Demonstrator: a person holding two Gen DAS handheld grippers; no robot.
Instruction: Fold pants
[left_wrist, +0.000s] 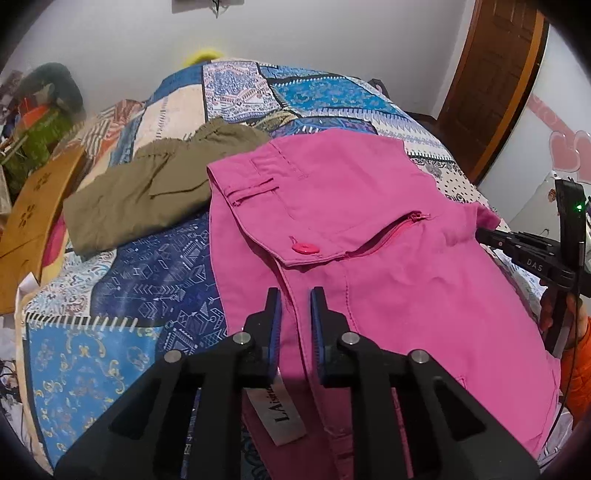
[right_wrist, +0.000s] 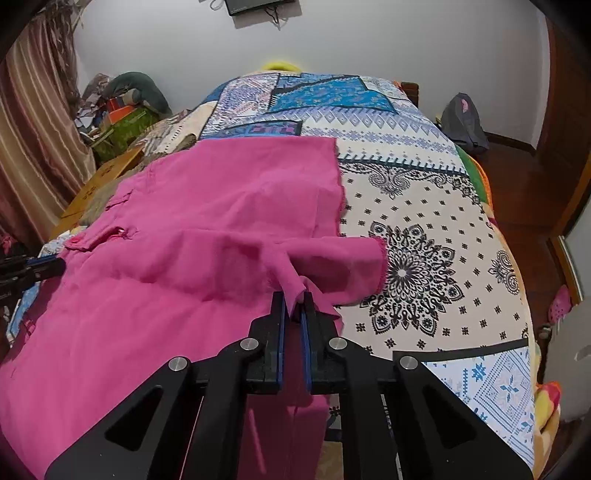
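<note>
Pink pants lie on the patterned bedspread, waistband and button pocket toward the left. My left gripper has its fingers slightly apart over the waist edge, with pink cloth and a white label between the pads. My right gripper is shut on a bunched fold of the pink pants near the leg end. The right gripper also shows in the left wrist view at the right edge. The left gripper shows in the right wrist view at the left edge.
Folded olive pants lie beyond the pink ones. A wooden board and a pile of clutter stand left of the bed. A door is at the back right. A grey bag sits on the floor.
</note>
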